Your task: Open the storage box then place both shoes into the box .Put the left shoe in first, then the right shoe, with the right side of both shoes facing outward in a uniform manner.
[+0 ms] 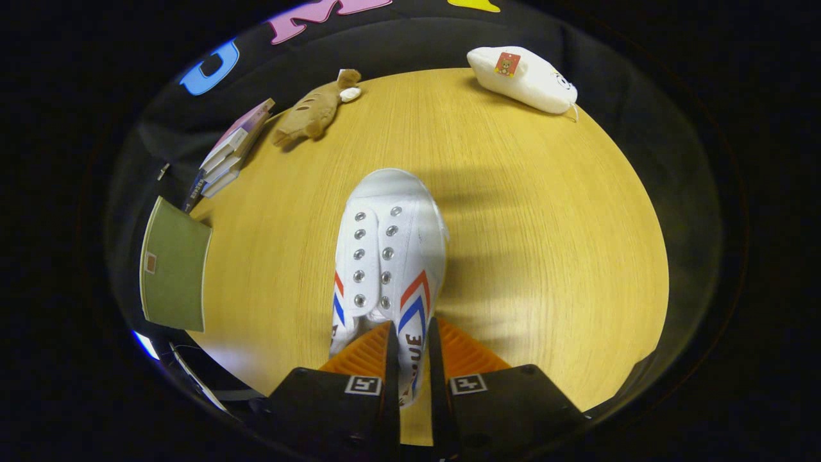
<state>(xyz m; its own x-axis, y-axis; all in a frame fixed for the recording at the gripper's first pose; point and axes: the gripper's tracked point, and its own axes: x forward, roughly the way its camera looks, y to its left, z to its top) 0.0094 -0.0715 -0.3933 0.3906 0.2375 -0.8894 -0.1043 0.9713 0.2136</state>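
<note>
Shoe (pixel 388 256) was clamped at its heel side wall between both fingers of the gripper (pixel 410 359), its long axis running toward 12 o'clock, toe away, over the table (pixel 545 256). A green box (pixel 173 273) was seen at 9 o'clock, contents not discernible. Books (pixel 231 151), a brown plush (pixel 314 112) and a white plush (pixel 523 80) lay beyond.

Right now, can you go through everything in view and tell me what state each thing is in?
hand-held gripper: shut on the shoe's side wall, one finger each side.
white sneaker: unlaced, held, toe pointing away from the fingers.
brown plush toy: lying on the table's far edge.
white plush toy: lying on its side, tag showing.
books: stacked, closed.
green box: lid closed.
</note>
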